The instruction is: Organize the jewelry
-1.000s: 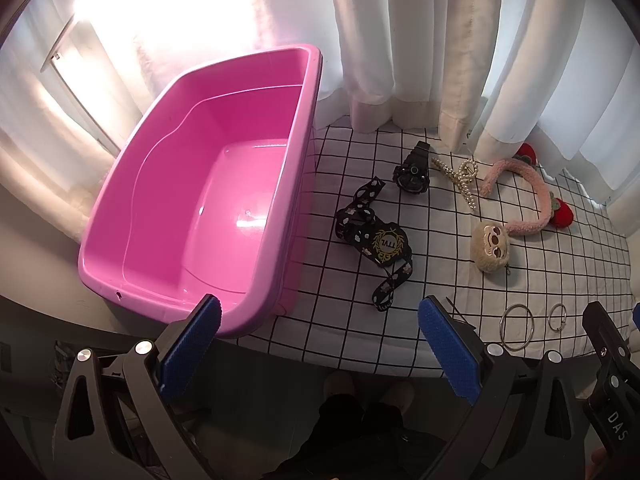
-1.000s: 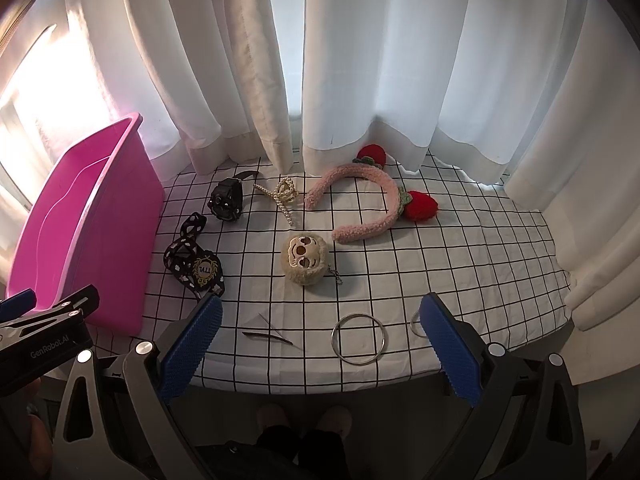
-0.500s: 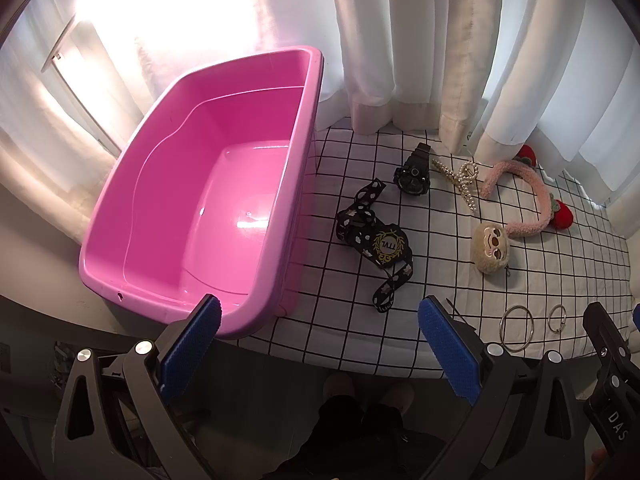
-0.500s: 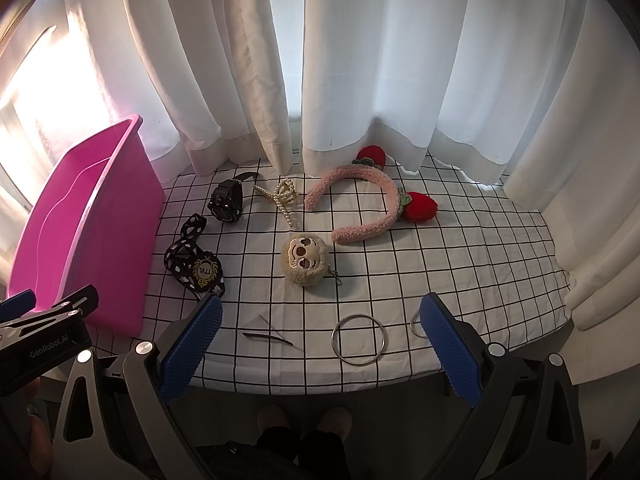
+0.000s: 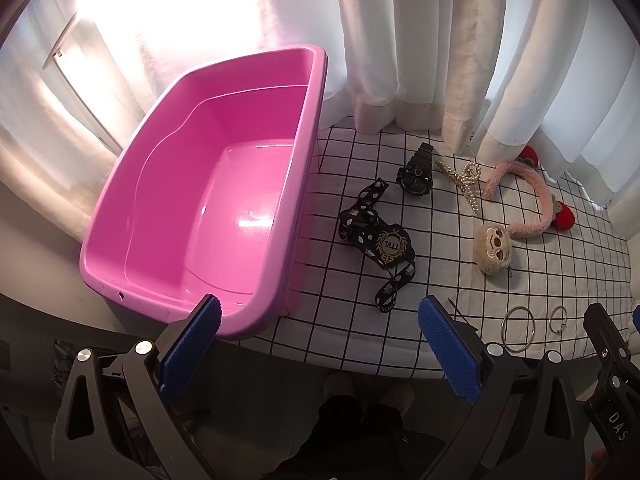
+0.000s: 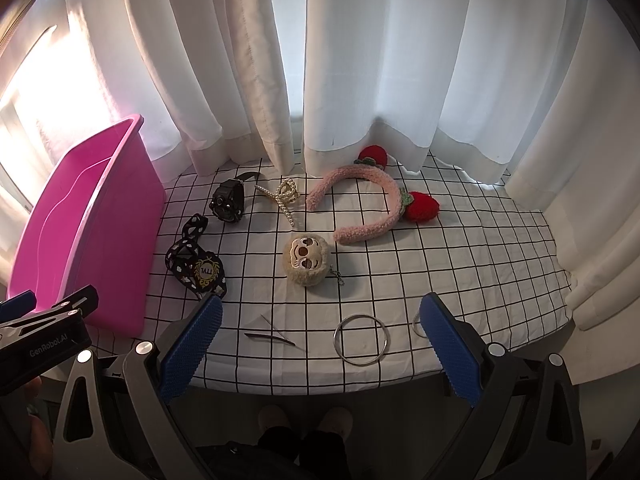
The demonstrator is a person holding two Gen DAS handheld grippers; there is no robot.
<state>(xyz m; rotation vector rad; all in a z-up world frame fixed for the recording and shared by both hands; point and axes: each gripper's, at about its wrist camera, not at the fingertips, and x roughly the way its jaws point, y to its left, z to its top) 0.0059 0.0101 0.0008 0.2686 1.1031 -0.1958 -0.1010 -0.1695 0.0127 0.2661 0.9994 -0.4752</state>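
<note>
Jewelry spread on my checked counter (image 6: pixel 460 248): watch (image 6: pixel 229 201), pearl clip (image 6: pixel 285 198), headband (image 6: pixel 360 204), plush charm (image 6: pixel 307 260), two rings (image 6: pixel 362 339). Pink tub (image 5: pixel 208 200) sits left, nothing inside. Left tool (image 5: pixel 318 350) and right tool (image 6: pixel 320 350) both gape wide, gripping nothing.

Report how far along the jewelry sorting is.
Done: nothing; the pink bin holds no items. In hand: nothing; the left gripper and right gripper are both open. Left: everything still lies on the cloth, namely the watch, lanyard, pearl clip, headband, plush, two rings and hairpin.
</note>
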